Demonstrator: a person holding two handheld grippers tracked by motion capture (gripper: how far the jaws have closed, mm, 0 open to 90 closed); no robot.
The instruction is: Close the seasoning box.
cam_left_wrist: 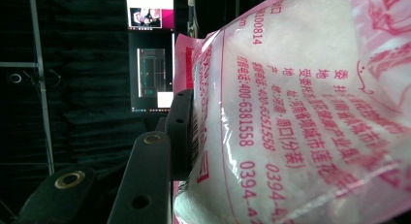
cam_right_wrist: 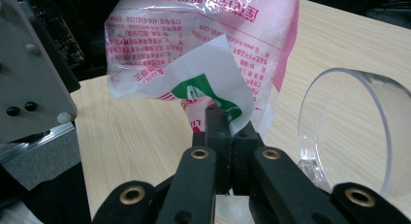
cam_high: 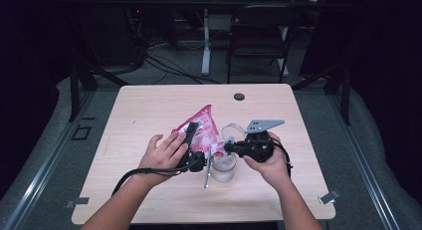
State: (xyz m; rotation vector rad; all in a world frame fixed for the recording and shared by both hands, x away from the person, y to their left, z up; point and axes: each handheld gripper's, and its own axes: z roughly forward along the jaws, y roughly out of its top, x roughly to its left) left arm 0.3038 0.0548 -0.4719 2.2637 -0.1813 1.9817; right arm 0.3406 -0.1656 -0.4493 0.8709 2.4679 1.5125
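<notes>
A pink-and-white plastic bag [cam_high: 203,126] of white grains hangs tilted over the middle of the table. My left gripper [cam_high: 191,133] is shut on it; in the left gripper view one black pad [cam_left_wrist: 180,132] presses against the printed bag [cam_left_wrist: 300,117], and the other jaw is hidden behind it. My right gripper [cam_high: 220,149] is shut on the bag's lower corner; in the right gripper view its fingertips [cam_right_wrist: 223,132] pinch a white-and-green flap [cam_right_wrist: 213,83] of the bag [cam_right_wrist: 194,35]. A clear jar [cam_high: 224,168] stands just below, with its round clear lid [cam_high: 233,132] [cam_right_wrist: 349,127] swung open.
A thin grey metal bar [cam_high: 206,177] leans at the jar's left side. The light wooden table [cam_high: 149,105] has a small black round cap [cam_high: 239,96] near its far edge. A dark folding chair [cam_high: 259,36] stands beyond the table.
</notes>
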